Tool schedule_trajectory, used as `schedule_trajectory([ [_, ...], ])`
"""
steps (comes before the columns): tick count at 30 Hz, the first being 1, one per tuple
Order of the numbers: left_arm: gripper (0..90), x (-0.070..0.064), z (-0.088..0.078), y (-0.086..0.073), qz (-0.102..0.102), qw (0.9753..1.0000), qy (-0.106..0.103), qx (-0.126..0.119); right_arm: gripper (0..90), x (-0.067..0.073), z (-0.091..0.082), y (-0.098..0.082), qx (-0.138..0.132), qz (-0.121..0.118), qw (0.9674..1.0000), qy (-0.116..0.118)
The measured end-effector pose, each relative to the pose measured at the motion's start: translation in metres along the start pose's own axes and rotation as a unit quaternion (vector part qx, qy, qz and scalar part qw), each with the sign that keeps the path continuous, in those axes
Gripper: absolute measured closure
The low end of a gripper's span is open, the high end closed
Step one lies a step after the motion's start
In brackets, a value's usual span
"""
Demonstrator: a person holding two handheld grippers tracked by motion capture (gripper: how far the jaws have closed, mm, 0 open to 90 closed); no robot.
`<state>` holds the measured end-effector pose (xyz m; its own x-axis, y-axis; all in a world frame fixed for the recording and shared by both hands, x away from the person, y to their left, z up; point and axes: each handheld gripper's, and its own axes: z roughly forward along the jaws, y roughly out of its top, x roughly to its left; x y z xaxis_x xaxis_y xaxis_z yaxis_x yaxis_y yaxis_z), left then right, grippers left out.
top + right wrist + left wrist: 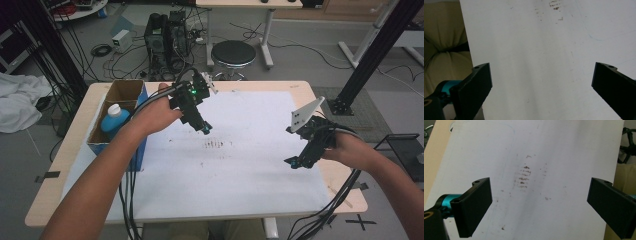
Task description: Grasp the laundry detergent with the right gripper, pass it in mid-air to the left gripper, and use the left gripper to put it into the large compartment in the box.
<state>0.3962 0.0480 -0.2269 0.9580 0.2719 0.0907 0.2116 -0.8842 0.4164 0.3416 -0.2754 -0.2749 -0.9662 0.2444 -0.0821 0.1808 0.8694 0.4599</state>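
Note:
My left gripper hangs over the white sheet left of centre, just above a patch of brown smudges. In the left gripper view that gripper stands open with wide jaws and nothing between them, and the smudges lie on the sheet ahead. My right gripper hovers low over the sheet's right side. Seen in the right gripper view, it is open too, over bare white sheet.
A cardboard box with a blue bottle in it stands at the table's left edge. Cables trail from both grippers off the front edge. A stool and a computer tower stand beyond the table.

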Motion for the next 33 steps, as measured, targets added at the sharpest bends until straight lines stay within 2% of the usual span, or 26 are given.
schedule_trajectory([
  [2, 5.9, -0.0012, -0.0006, 0.0000, 0.010, 0.9999, -0.006, 0.008, 2.0, 0.0000, -0.0003, 0.0012, 0.001, 0.001, 1.0000, 0.000],
  [3, 5.9, -0.0011, -0.0008, 0.0004, 0.010, 0.9998, -0.005, 0.014, 2.0, -0.0001, -0.0007, 0.0015, 0.005, 0.000, 1.0000, 0.001],
  [10, 5.9, -0.0021, 0.0045, 0.0001, 0.005, 0.9999, -0.009, 0.011, 2.0, -0.0003, 0.0012, 0.0031, 0.006, -0.005, 1.0000, 0.000],
  [12, 5.9, -0.0005, 0.0035, -0.0008, 0.008, 0.9997, -0.007, 0.022, 2.0, 0.0002, 0.0011, 0.0035, 0.006, -0.002, 1.0000, 0.000],
  [15, 5.9, -0.0007, 0.0034, -0.0024, 0.001, 0.9998, -0.007, 0.018, 2.0, 0.0010, 0.0013, 0.0040, 0.006, -0.002, 1.0000, -0.001],
  [16, 5.9, 0.0003, 0.0037, -0.0034, 0.004, 0.9999, -0.007, 0.013, 2.0, 0.0011, 0.0011, 0.0040, 0.007, -0.002, 1.0000, -0.001],
  [17, 5.9, -0.0006, 0.0035, -0.0035, -0.005, 0.9999, -0.008, 0.011, 2.0, 0.0011, 0.0010, 0.0041, 0.007, -0.002, 1.0000, -0.001],
  [18, 5.9, 0.0006, 0.0023, -0.0036, 0.004, 0.9998, -0.009, 0.018, 2.0, 0.0009, 0.0010, 0.0041, 0.007, -0.004, 1.0000, -0.001],
  [20, 5.9, 0.0003, 0.0023, -0.0043, -0.005, 0.9999, -0.010, 0.011, 2.0, 0.0008, 0.0018, 0.0044, 0.005, -0.003, 1.0000, -0.001],
  [22, 5.9, 0.0002, 0.0000, -0.0042, 0.002, 0.9998, -0.005, 0.020, 2.0, 0.0008, 0.0022, 0.0048, 0.005, -0.005, 1.0000, -0.001],
  [24, 5.9, -0.0005, -0.0003, -0.0047, 0.003, 0.9999, -0.004, 0.016, 2.0, 0.0010, 0.0018, 0.0053, 0.006, -0.005, 1.0000, -0.001],
  [25, 5.9, -0.0021, 0.0003, -0.0049, -0.006, 0.9999, -0.004, 0.010, 2.0, 0.0011, 0.0017, 0.0054, 0.005, -0.007, 1.0000, 0.000],
  [27, 5.9, -0.0011, -0.0005, -0.0050, 0.003, 0.9999, -0.005, 0.015, 2.0, 0.0019, 0.0016, 0.0056, 0.005, -0.005, 1.0000, -0.002],
  [29, 5.9, -0.0015, -0.0009, -0.0047, 0.003, 0.9998, -0.004, 0.018, 2.0, 0.0021, 0.0011, 0.0058, 0.006, -0.005, 1.0000, -0.001],
  [31, 5.9, -0.0029, 0.0006, -0.0048, -0.003, 1.0000, -0.005, 0.007, 2.0, 0.0022, 0.0008, 0.0058, 0.006, -0.005, 1.0000, -0.002],
  [32, 5.9, -0.0018, -0.0006, -0.0044, 0.005, 0.9999, -0.006, 0.014, 2.0, 0.0019, 0.0006, 0.0058, 0.005, -0.006, 1.0000, -0.001],
  [33, 5.9, -0.0027, 0.0005, -0.0047, -0.003, 1.0000, -0.004, 0.006, 2.0, 0.0023, 0.0005, 0.0058, 0.005, -0.004, 1.0000, -0.002],
])
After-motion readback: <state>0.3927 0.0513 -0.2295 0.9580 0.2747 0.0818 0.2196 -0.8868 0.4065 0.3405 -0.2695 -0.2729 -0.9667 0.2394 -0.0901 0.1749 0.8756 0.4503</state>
